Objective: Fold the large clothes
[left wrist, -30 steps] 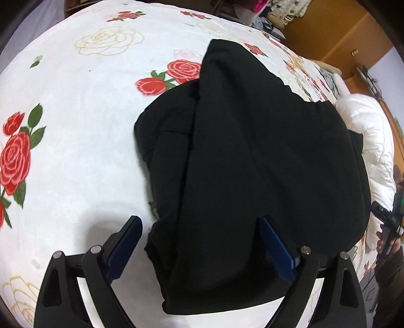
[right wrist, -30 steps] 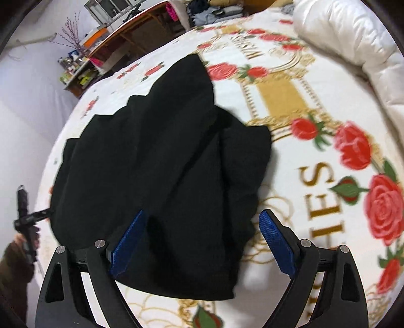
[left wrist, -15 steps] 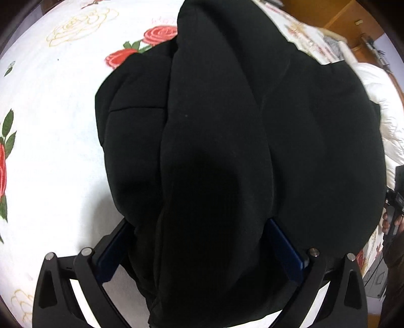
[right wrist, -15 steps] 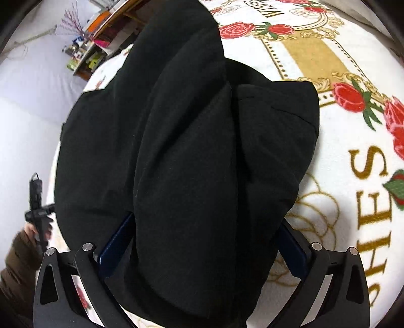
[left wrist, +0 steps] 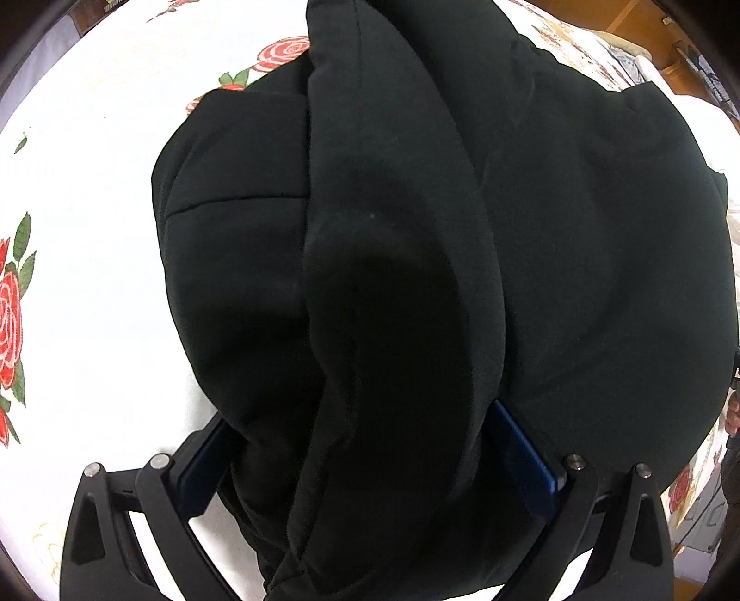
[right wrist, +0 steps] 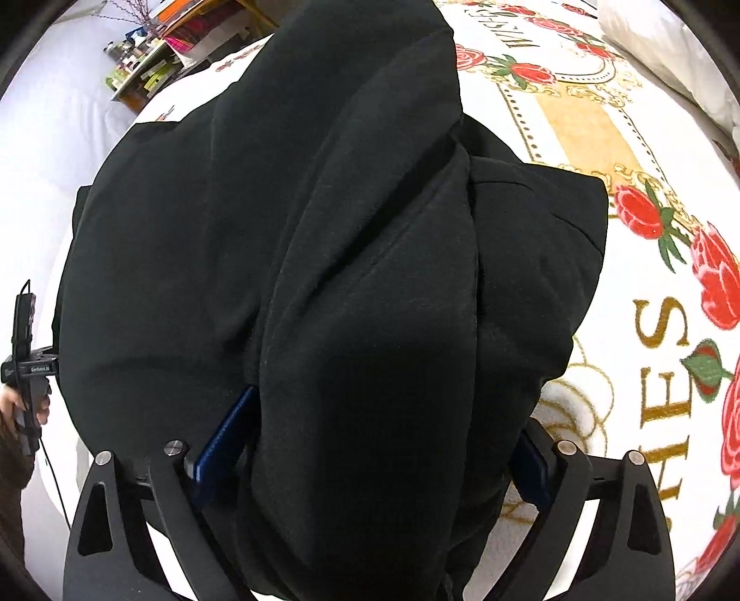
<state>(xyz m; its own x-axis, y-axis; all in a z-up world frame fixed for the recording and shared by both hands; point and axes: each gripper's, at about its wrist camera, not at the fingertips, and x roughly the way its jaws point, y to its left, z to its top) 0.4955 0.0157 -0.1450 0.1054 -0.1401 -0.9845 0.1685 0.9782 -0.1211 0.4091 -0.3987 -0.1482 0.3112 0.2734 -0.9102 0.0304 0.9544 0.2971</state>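
Note:
A large black garment (left wrist: 416, 259) lies partly folded on a white bedspread with red roses (left wrist: 92, 277). It fills most of both views (right wrist: 360, 286). My left gripper (left wrist: 365, 444) is open, its blue pads wide apart on either side of a thick fold at the garment's near edge. My right gripper (right wrist: 374, 439) is open the same way around a thick fold at the garment's other end. Cloth drapes over both gaps and hides the fingertips. The left hand-held gripper (right wrist: 25, 351) shows at the left edge of the right wrist view.
A white duvet (right wrist: 670, 51) lies at the bed's far right. A cluttered wooden desk (right wrist: 175, 41) stands beyond the bed. Wooden furniture (left wrist: 666, 27) shows at the top right of the left view. The bedspread has gold lettering (right wrist: 666, 407).
Both grippers have moved forward and down onto the garment. Its folded ends now lie between the open jaws, where a second ago they were ahead of them.

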